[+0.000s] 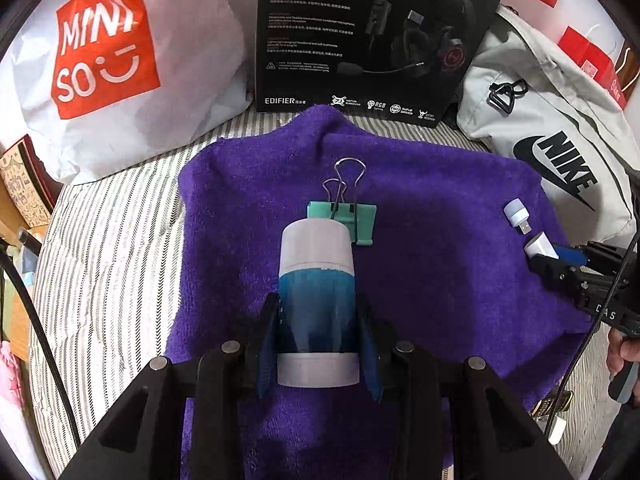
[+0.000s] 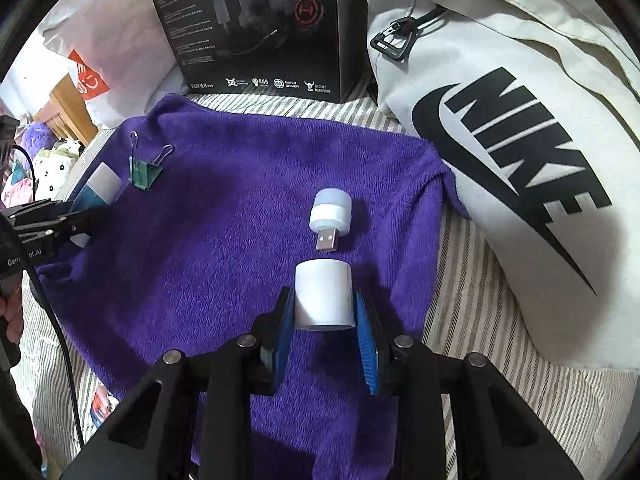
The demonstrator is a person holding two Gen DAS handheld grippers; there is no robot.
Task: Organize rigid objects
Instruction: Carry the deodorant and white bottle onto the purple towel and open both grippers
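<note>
Left gripper (image 1: 318,344), blue-padded fingers (image 1: 267,356) clamped on the flanks of a blue translucent cylindrical bottle with a white cap (image 1: 317,300), cap end pointing away from the camera, over a purple fleecy towel (image 1: 432,208) spread on a grey-and-white striped bed sheet (image 1: 116,216). Just beyond the cap lies a mint-green binder clip with silver wire handles (image 1: 346,210); contact between them cannot be judged. Right gripper (image 2: 324,344), fingers (image 2: 366,344) closed on a small white plastic cylinder (image 2: 323,296). Just ahead of it on the towel lies a small white USB plug-in light (image 2: 329,216), metal plug toward the cylinder, apart from it. Behind: black headset box (image 1: 368,32), white Nike bag (image 2: 520,152), white Miniso bag (image 1: 120,60).
</note>
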